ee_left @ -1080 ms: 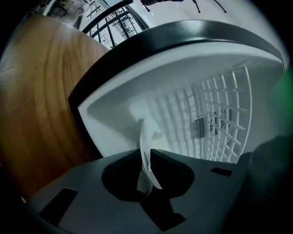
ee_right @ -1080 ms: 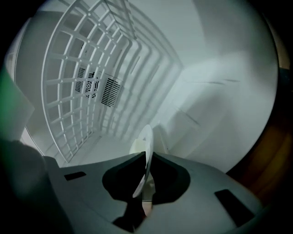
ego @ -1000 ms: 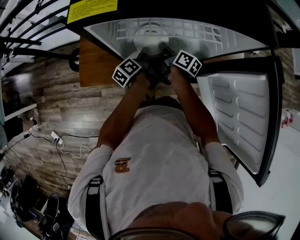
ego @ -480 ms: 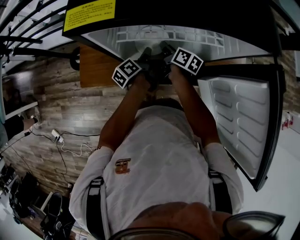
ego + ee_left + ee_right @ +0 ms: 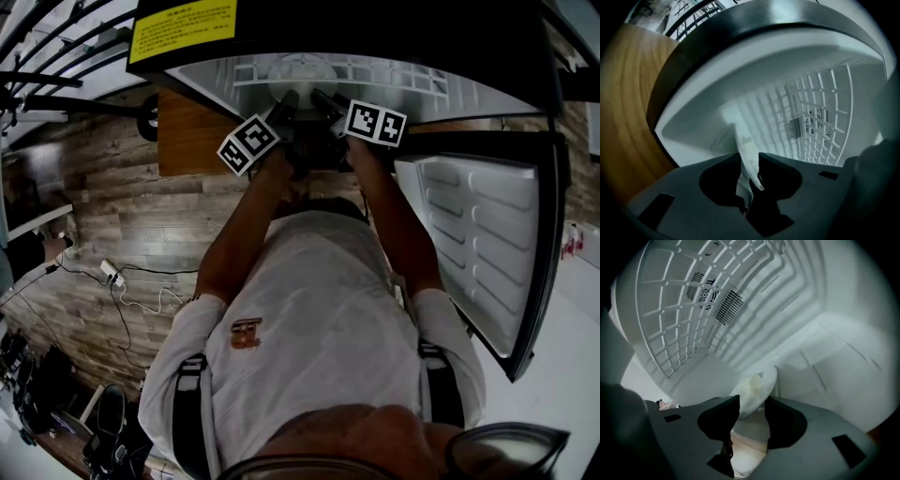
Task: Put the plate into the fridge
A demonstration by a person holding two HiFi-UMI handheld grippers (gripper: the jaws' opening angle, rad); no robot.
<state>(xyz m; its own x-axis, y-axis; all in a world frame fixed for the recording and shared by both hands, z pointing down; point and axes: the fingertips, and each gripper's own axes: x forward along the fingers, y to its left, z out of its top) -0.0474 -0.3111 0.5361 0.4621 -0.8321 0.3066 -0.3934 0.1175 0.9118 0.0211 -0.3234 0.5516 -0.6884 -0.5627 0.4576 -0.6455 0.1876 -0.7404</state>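
The white plate (image 5: 302,71) is inside the white fridge compartment (image 5: 422,80), low over its floor. My left gripper (image 5: 752,164) is shut on the plate's rim (image 5: 744,154), which runs edge-on between the pads. My right gripper (image 5: 752,408) is opening. The plate's other rim (image 5: 757,389) still reaches between its jaws, with a gap beside it and the pads off it. In the head view both grippers reach into the fridge side by side, the left gripper (image 5: 287,101) beside the right gripper (image 5: 324,97).
The fridge door (image 5: 487,234) stands open at the right. A grid back wall with a vent (image 5: 712,298) closes the compartment. A wooden cabinet side (image 5: 192,131) is to the left of the fridge. Cables and a power strip (image 5: 114,275) lie on the plank floor.
Both grippers and the plate have moved a little deeper into the fridge. The marker cubes have drifted slightly apart.
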